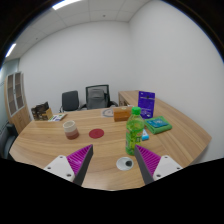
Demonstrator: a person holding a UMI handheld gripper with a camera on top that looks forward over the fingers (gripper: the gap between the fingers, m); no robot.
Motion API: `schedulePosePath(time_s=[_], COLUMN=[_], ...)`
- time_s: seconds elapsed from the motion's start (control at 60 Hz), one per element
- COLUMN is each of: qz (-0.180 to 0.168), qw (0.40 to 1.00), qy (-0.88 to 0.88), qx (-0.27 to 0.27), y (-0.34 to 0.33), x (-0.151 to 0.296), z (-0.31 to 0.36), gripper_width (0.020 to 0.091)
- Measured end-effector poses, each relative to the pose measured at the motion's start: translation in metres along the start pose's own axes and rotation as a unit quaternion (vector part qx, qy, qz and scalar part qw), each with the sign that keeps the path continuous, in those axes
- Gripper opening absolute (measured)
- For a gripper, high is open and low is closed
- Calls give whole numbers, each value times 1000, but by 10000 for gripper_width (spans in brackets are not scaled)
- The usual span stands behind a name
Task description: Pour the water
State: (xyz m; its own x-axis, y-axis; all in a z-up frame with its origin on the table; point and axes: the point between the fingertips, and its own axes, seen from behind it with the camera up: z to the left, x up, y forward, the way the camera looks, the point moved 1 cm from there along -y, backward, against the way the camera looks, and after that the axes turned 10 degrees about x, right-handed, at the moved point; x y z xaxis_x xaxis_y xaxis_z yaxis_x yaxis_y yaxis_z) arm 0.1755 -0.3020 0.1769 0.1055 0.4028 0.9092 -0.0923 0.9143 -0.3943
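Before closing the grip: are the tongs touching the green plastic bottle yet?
Apart. The gripper view shows the green plastic bottle standing on the wooden table beyond the open tongs, with table visible between it and both purple pads.

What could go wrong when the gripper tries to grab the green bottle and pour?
1. The bottle is tall and narrow and stands just ahead of the open gripper, closer to one finger; a bump from that finger could tip it over.
2. The cup stands well away from the bottle across the table, so water might spill on the way.
3. The blue box and teal pack stand close behind the bottle and could get knocked.
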Motion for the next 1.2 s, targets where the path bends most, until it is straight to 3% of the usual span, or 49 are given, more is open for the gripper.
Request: schedulePosePath(time_s=[0.05, 0.133, 0.417, 0.517, 0.567, 0.683, 0.817, 1.05, 1.2], qz=[-10, -25, -54, -70, -69, -86, -93, -89, -45], qw=[1000, 1000, 998, 997, 997, 995, 994, 993, 988], qy=[9, 2, -28, -26, -22, -38, -53, -72, -147], qx=[-7, -13, 14, 29, 30, 35, 29, 3, -30], y=[5, 35, 133, 153, 160, 165, 168, 173, 182], x=[-27, -29, -18, -14, -17, -12, -9, -7, -2], z=[-66, -110, -153, -155, -159, -159, -161, -161, -154], gripper_width=[856, 857, 832, 711, 582, 536, 336, 335, 335])
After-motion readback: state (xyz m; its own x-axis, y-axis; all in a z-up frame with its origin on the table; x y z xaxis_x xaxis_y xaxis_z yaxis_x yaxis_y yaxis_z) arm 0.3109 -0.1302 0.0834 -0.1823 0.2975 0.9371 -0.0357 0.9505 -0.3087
